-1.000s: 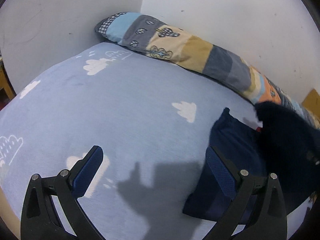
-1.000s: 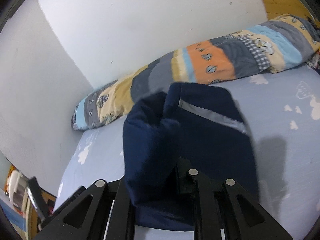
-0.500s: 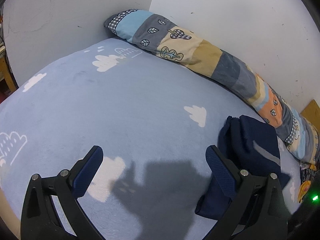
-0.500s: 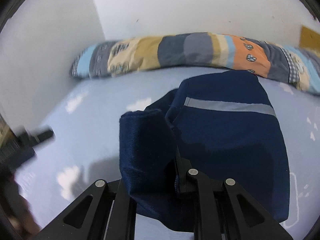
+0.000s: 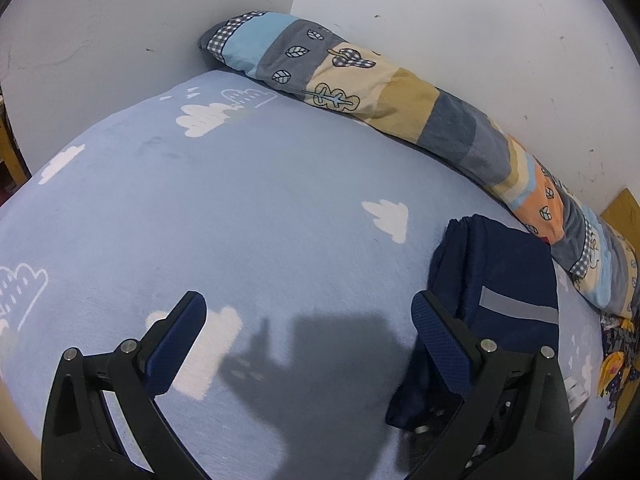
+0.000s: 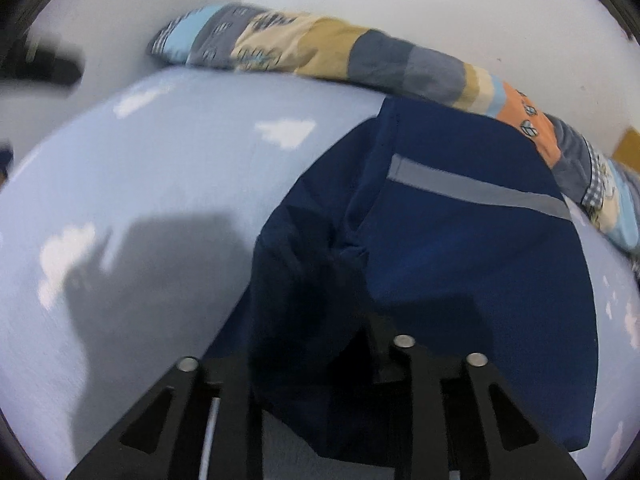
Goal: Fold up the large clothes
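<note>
A folded navy garment (image 6: 460, 248) with a grey stripe lies on the light blue cloud-print bed sheet (image 6: 168, 184). My right gripper (image 6: 320, 320) is shut on a bunched edge of the garment, and the cloth hides its fingertips. In the left wrist view the same garment (image 5: 500, 280) lies at the right, just behind the right finger. My left gripper (image 5: 308, 320) is open and empty above the sheet (image 5: 240, 208), its blue pads (image 5: 180, 340) wide apart.
A long patchwork bolster (image 5: 400, 100) lies along the white wall at the back of the bed, also in the right wrist view (image 6: 360, 56). Colourful items (image 5: 616, 360) sit at the far right edge of the bed.
The right gripper has brought the garment down onto the sheet and swung its view leftward. The left gripper stayed open, its view shifting slightly toward the garment.
</note>
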